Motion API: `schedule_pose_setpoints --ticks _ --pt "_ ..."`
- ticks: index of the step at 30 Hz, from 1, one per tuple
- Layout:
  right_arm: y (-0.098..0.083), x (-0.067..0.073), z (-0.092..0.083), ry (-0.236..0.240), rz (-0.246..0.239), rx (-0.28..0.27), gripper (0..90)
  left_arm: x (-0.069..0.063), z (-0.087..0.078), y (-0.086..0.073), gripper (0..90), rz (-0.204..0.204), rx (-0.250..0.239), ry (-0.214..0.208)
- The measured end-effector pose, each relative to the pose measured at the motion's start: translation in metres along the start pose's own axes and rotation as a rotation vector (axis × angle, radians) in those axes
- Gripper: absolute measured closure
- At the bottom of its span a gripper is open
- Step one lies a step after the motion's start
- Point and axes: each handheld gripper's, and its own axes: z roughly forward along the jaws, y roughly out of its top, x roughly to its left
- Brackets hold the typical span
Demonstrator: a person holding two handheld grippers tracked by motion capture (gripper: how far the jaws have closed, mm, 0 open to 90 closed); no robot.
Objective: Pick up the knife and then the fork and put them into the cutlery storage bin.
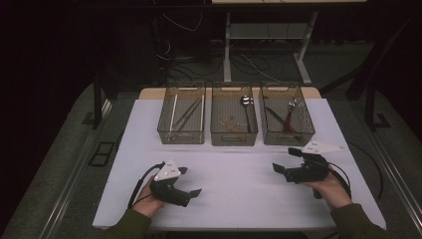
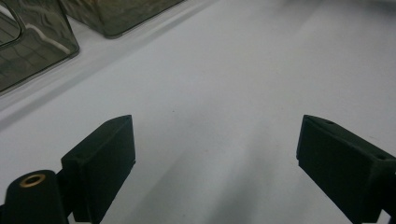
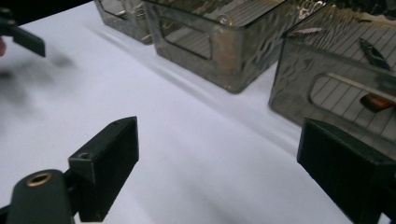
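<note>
While both hands are resting low over the white table [image 1: 234, 199] in the high view, the left gripper [image 1: 191, 181] and right gripper [image 1: 287, 160] are sitting w/ jaws wide apart, holding nothing. The right one is nearest the right bin [image 1: 287, 115], w/ spoons and sticks lying inside.

In the left gripper view, the jaws are spread over bare table; two bin corners are peeking in at top left.

In the right gripper view, the jaws are gaping, empty. The right bin [image 3: 299, 79] is sitting just ahead. It's probably light, stiff, a bit slippery plastic. Best grab: the thin rim or the handle hole [image 3: 348, 100].
</note>
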Motion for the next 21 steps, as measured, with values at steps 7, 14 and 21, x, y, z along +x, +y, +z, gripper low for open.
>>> schedule_pose_setpoints --ticks 7,14,21 --pt "-0.016 0.009 -0.006 0.03 0.004 0.002 12.5 -0.001 0.0 0.0 10.2 0.002 -0.001 -0.001" --pt "-0.029 0.014 -0.01 0.047 -0.004 0.019 12.4 -0.001 0.0 0.0 10.2 0.004 -0.002 -0.003" --pt "-0.037 0.017 -0.009 0.037 -0.045 0.064 12.4 -0.001 -0.001 0.0 10.2 0.002 -0.007 -0.002"
